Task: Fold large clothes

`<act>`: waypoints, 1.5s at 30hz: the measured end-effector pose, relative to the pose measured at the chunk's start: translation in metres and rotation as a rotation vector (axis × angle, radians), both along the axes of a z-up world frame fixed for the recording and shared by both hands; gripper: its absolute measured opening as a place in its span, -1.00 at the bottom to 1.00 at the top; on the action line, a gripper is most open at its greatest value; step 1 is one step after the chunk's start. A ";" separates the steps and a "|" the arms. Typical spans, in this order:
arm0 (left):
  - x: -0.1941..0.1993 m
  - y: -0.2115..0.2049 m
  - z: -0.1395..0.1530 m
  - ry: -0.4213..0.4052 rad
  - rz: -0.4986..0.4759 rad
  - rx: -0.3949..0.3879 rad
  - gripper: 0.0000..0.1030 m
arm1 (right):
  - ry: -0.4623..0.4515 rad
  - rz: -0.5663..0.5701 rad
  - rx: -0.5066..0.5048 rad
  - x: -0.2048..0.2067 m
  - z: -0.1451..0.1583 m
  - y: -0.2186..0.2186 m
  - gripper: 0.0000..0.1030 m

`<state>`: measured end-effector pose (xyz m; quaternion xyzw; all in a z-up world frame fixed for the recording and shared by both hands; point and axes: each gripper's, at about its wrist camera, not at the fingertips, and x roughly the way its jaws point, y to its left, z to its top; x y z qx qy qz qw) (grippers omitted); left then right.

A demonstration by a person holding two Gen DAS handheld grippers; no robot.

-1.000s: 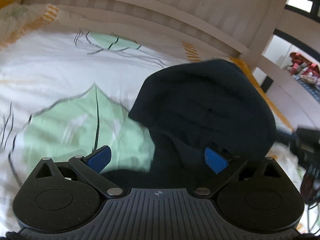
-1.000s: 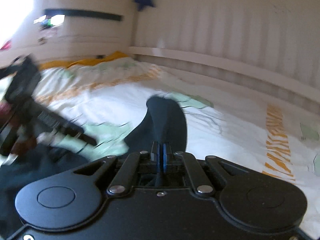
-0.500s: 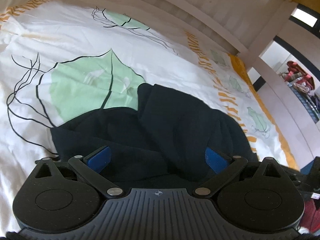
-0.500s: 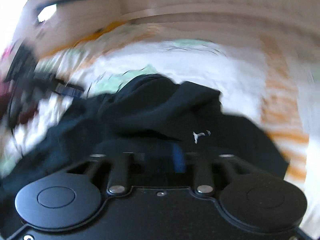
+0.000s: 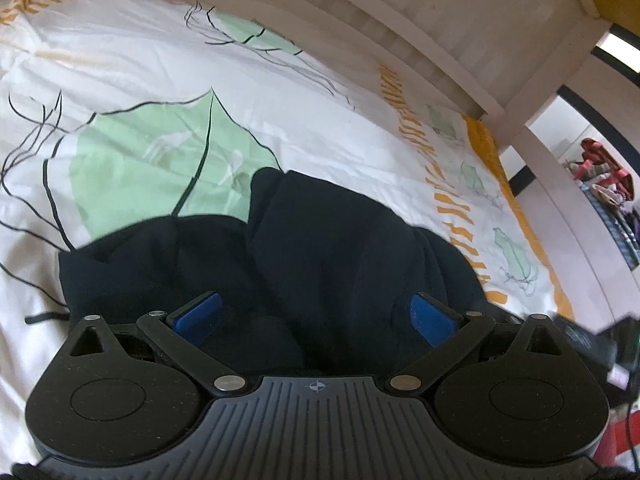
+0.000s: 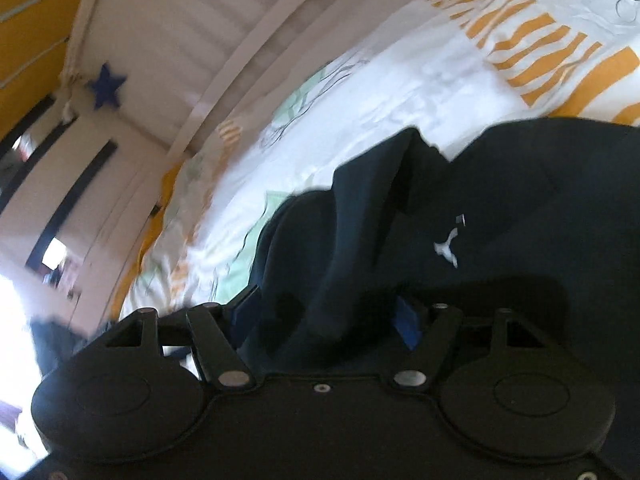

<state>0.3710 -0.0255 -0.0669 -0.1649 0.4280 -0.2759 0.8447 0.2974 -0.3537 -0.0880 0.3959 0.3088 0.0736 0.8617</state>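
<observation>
Dark navy garment [image 5: 320,248] lying bunched on the bedsheet [image 5: 132,60], folds heaped toward the near edge; small white logo [image 6: 448,246] visible in the right wrist view. Left gripper [image 5: 316,316] over the near folds, blue pads [image 5: 198,316] spread wide, nothing pressed between them. Right gripper [image 6: 324,316] low over the cloth, jaws closing, a fold of fabric standing between them; contact with the pads apparently not yet made, though blur limits certainty. White sheet printed with green leaves and orange stripes. White slatted bed rail [image 5: 400,12] behind; blue star [image 6: 106,86] on the rail.
</observation>
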 end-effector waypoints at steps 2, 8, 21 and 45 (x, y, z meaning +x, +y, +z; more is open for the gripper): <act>0.000 -0.002 -0.001 0.007 -0.002 -0.001 0.98 | -0.046 -0.002 -0.055 0.010 0.012 0.000 -0.66; 0.006 -0.011 -0.012 0.040 0.009 -0.015 0.98 | -0.118 0.005 -0.188 0.000 0.033 -0.013 -0.67; 0.048 -0.032 -0.041 0.158 0.122 -0.068 0.52 | 0.061 -0.055 -0.136 -0.008 -0.030 -0.033 -0.02; -0.056 -0.013 0.006 0.084 0.013 -0.082 -0.93 | 0.048 0.014 -0.151 -0.071 0.010 -0.014 -0.64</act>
